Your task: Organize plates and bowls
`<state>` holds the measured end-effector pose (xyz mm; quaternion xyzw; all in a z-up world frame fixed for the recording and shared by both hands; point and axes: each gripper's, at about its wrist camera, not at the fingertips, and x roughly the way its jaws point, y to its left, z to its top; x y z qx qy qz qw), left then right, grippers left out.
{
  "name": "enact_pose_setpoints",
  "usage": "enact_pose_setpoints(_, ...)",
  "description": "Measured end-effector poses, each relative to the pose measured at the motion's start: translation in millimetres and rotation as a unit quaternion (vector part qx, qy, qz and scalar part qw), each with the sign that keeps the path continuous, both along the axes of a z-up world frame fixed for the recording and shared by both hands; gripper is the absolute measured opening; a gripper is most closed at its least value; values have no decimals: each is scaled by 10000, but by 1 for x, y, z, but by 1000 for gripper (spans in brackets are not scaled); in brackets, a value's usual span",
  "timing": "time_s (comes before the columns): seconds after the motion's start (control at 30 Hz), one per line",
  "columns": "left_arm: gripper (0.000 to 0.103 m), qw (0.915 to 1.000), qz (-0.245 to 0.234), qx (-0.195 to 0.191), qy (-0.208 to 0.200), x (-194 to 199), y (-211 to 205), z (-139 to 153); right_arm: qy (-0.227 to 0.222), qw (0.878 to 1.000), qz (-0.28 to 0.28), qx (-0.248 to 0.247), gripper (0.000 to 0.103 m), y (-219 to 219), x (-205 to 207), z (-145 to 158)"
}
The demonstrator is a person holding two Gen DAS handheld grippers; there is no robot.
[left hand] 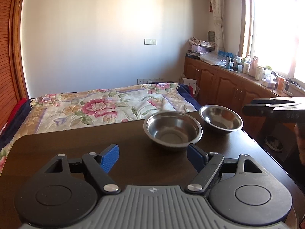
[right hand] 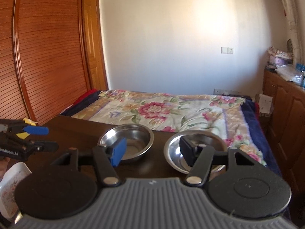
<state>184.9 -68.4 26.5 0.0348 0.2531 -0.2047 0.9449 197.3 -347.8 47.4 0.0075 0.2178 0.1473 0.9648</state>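
Observation:
Two steel bowls stand side by side on a dark wooden table (left hand: 76,143). The deeper bowl (left hand: 172,131) (right hand: 131,139) is on the left, the shallower bowl (left hand: 221,119) (right hand: 196,147) on the right. My left gripper (left hand: 152,157) hangs open just short of the deeper bowl, nothing between its blue pads. My right gripper (right hand: 152,150) is open too, its right finger over the near part of the shallower bowl. A white floral plate (right hand: 11,183) lies at the table's near left in the right wrist view.
A bed with a floral cover (left hand: 106,105) (right hand: 171,110) lies right behind the table. Wooden cabinets (left hand: 219,82) with bottles and clutter run along the right under a window. A slatted wooden wardrobe (right hand: 43,53) stands at the left.

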Motion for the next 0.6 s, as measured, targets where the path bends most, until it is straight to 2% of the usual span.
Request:
enact_pose_setpoints(0.2, 70, 9999, -88, -3, 145, 29, -10, -5, 414, 9987, 279, 45, 50, 14, 26, -19)
enact_pose_setpoints(0.6, 62, 9986, -98, 116, 509, 82, -29, -24, 1047, 9925, 554, 311, 48, 21, 63, -35)
